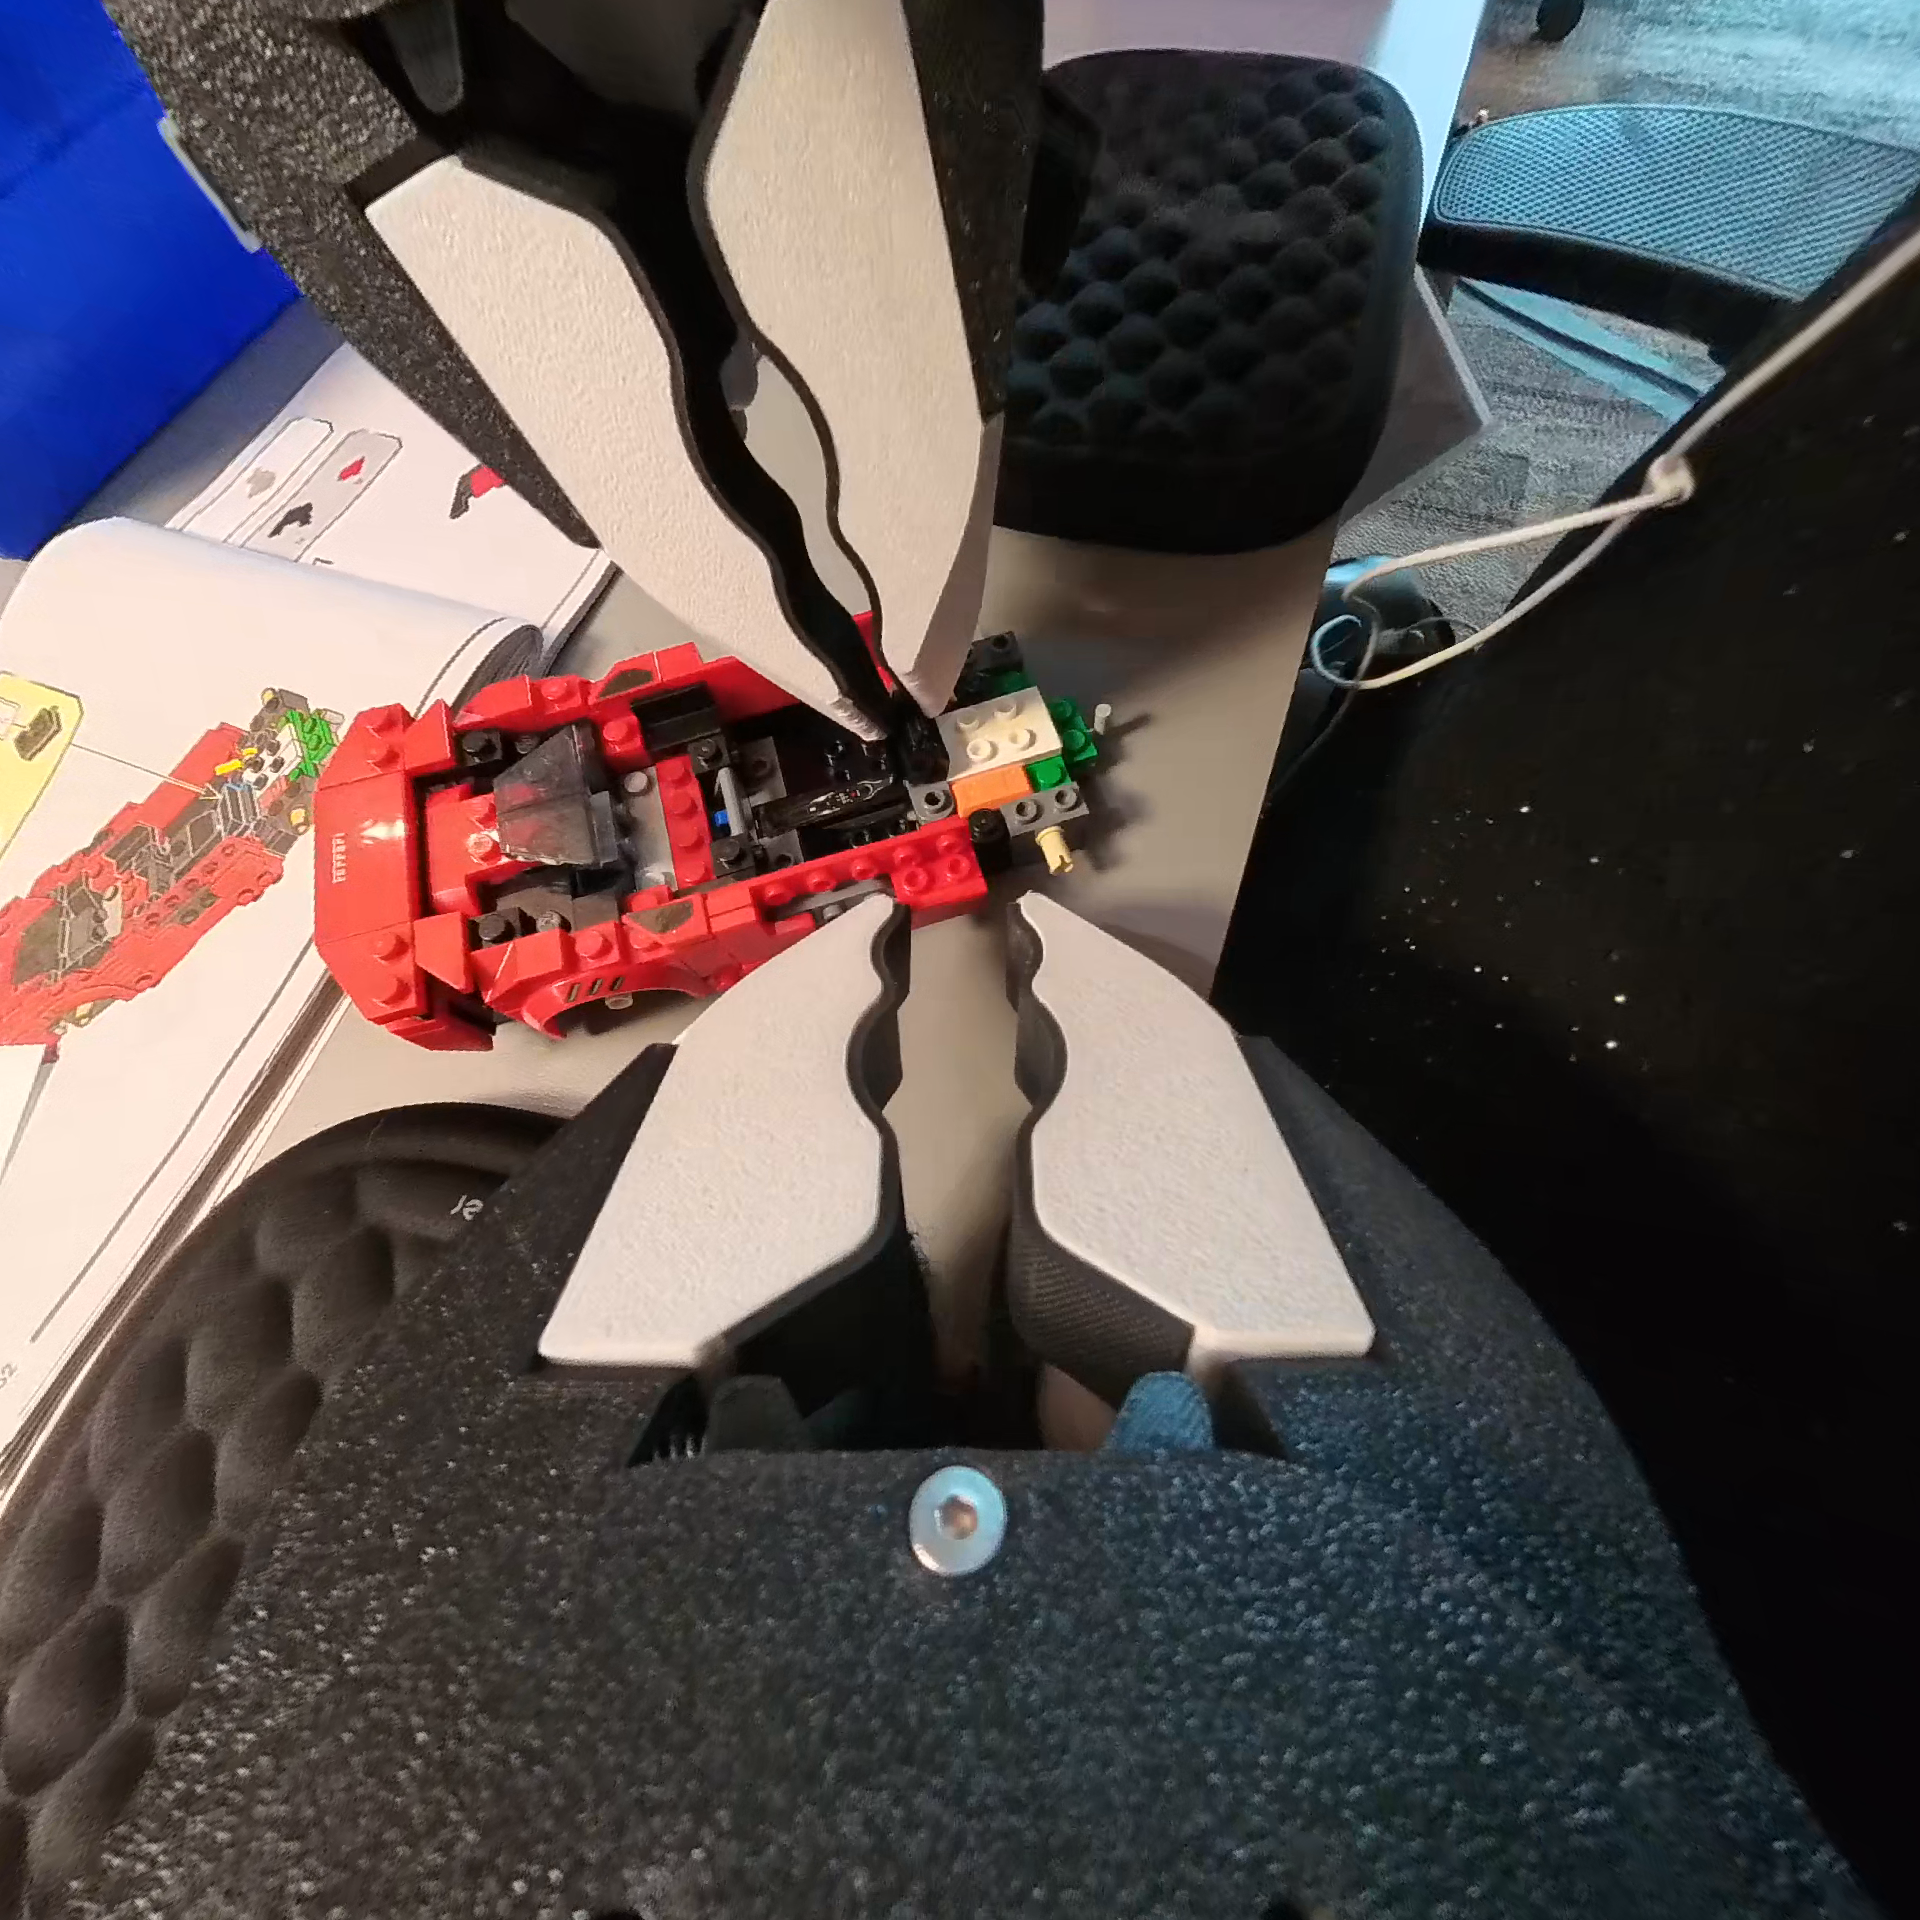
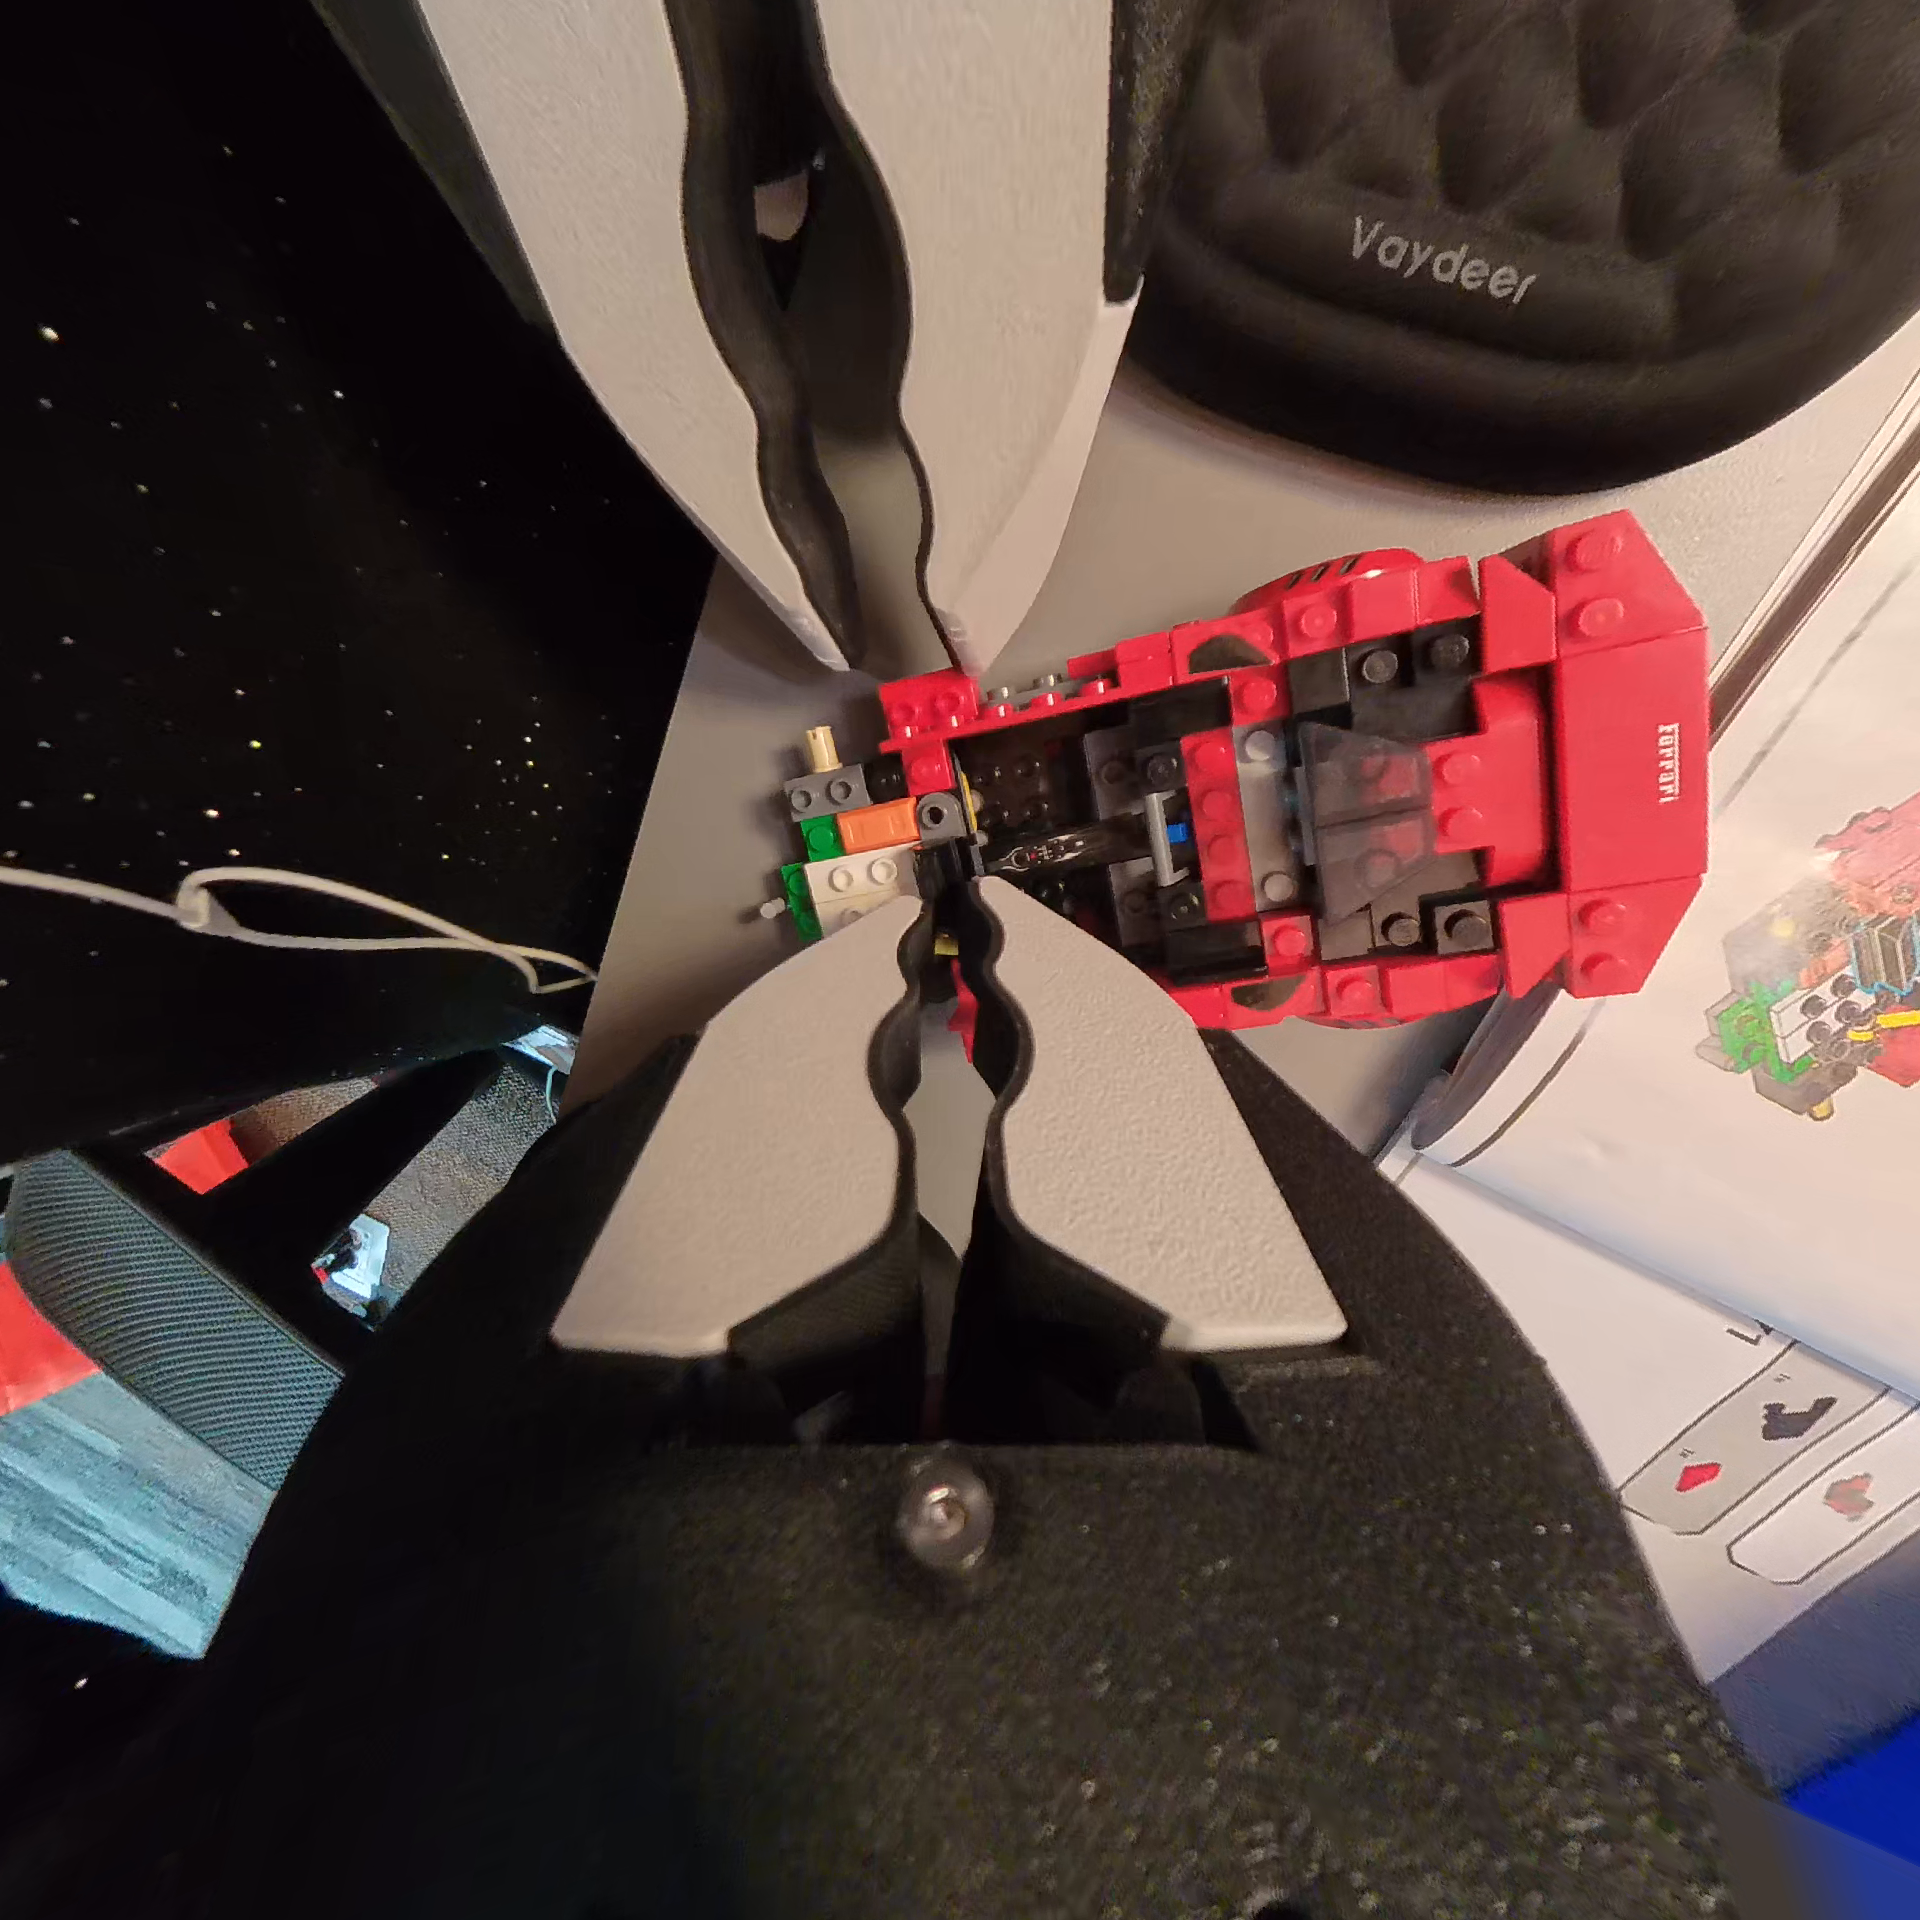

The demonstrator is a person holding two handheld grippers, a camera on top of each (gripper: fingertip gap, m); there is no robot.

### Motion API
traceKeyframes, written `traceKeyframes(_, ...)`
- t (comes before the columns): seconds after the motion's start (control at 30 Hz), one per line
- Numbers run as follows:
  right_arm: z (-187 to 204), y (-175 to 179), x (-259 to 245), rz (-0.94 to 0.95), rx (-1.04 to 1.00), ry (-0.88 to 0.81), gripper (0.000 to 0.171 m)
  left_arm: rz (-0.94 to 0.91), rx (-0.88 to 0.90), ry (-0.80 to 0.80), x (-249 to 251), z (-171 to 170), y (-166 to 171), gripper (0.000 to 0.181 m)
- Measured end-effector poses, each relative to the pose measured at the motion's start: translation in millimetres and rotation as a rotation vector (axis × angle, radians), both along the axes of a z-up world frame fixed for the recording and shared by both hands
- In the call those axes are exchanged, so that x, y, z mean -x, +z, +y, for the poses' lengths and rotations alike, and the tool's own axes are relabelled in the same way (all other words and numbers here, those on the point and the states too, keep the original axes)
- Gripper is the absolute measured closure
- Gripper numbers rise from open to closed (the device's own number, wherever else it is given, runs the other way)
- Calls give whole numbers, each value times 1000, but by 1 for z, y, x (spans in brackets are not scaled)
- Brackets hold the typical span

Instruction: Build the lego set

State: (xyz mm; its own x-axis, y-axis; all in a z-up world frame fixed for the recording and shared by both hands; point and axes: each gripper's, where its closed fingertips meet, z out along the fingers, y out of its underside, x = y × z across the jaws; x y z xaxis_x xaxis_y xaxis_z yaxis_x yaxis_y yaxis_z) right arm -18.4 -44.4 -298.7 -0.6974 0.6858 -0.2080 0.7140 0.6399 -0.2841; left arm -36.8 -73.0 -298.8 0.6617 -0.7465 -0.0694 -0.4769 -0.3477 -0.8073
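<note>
A part-built red lego car [image 1: 582, 852] lies on the grey table, roof off, with white, orange and green bricks [image 1: 1003, 743] at its rear end. My left gripper [image 1: 958, 906] is narrowly open, its tips against the car's near side by the rear. My right gripper [image 2: 948, 891] is shut on a small black piece [image 2: 948, 868] at the rear of the car's [image 2: 1455, 810] cabin. In the left wrist view the right gripper [image 1: 894, 717] comes in from the top. In the right wrist view the left gripper [image 2: 902, 657] comes in from the top.
An open instruction booklet [image 1: 156, 831] lies beside the car's nose. Black dimpled wrist pads sit at the far side [image 1: 1195, 291] and near side [image 1: 156, 1403]. A blue bin [image 1: 104, 260] stands at the back left. The table edge and a black cloth [image 1: 1558, 935] are behind the car's rear. Left tips to right tips: about 4 cm.
</note>
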Motion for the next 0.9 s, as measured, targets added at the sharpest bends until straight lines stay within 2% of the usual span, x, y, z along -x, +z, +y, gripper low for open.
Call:
traceKeyframes(0.63, 0, 0, 0, 81, 85, -55, 167, 4, -12, 21, 2, 1, 1, 161)
traceKeyframes(0.9, 3, 1, -1, 145, 149, -111, 168, -1, 42, -14, -6, -10, -4, 162)
